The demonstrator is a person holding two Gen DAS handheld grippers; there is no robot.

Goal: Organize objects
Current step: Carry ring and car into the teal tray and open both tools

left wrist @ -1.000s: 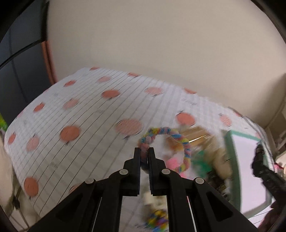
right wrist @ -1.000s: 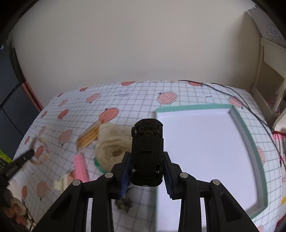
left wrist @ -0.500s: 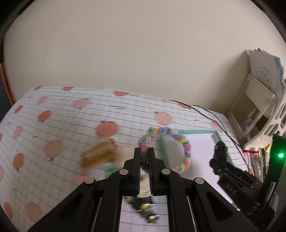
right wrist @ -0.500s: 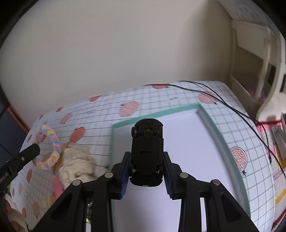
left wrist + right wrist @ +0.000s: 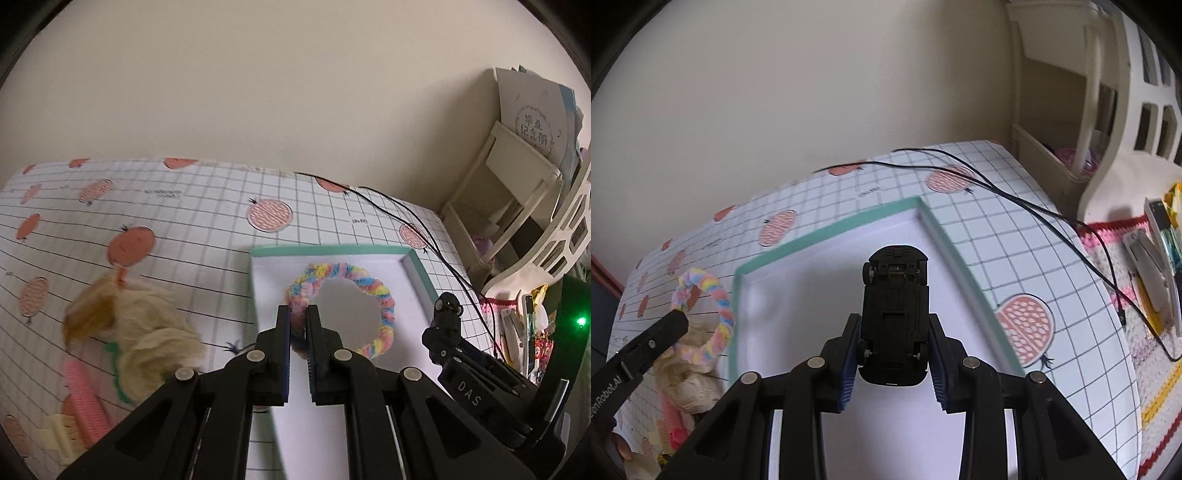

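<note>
Both grippers are now hanging over the tray (image 5: 827, 236), having swung in from the clutter side. Largest first: the tray is sitting empty on the table (image 5: 184, 206). The right gripper (image 5: 894, 345) is clamping the car (image 5: 894, 314), underside up; the left gripper (image 5: 298, 325) is pinching the ring (image 5: 369, 288). Lower each piece to the tray floor, well apart, before releasing.

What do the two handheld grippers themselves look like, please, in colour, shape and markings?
Both the left gripper and the right gripper are matte black, with angular linkage arms joined by round silver pins. Their fingers carry ribbed blue pads. The right one shows white "DAS" lettering, the left "enRobot.AI". No sleeves or hands show.
</note>
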